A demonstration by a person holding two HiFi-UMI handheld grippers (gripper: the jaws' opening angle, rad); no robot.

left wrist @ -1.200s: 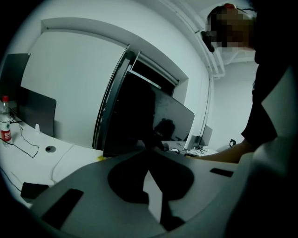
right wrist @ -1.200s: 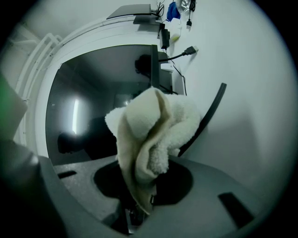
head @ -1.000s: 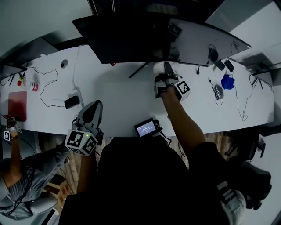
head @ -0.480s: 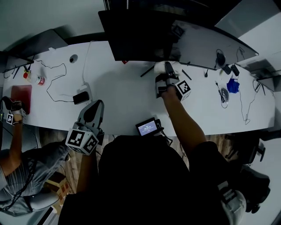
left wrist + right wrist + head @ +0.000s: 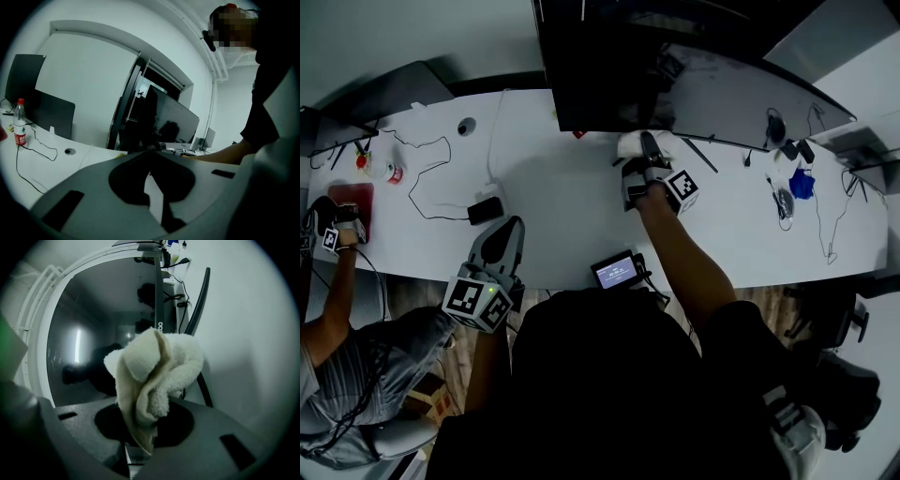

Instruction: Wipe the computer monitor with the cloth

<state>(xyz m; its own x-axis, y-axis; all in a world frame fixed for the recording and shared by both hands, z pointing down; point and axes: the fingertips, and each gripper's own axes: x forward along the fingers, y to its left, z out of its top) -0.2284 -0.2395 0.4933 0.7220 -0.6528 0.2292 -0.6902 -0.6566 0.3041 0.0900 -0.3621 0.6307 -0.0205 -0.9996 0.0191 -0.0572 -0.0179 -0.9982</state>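
Right gripper (image 5: 645, 142) is clamped on the fluffy white terry cloth (image 5: 154, 376), just beside the big dark monitor (image 5: 609, 75). Left gripper (image 5: 502, 225) is closed on nothing. The lettering on the monitor is too blurry to read.

A long white table (image 5: 562, 216) curves from left to right. At its far edge stand a dark monitor (image 5: 600, 75) and, to the right, a second monitor (image 5: 741, 89). At the left lie a red pad (image 5: 347, 202), a bottle (image 5: 391, 172), a black adapter (image 5: 485, 210) and its cable (image 5: 427, 164). A small lit screen (image 5: 615, 271) sits at the near edge, and a blue object (image 5: 802, 183) lies at the right.
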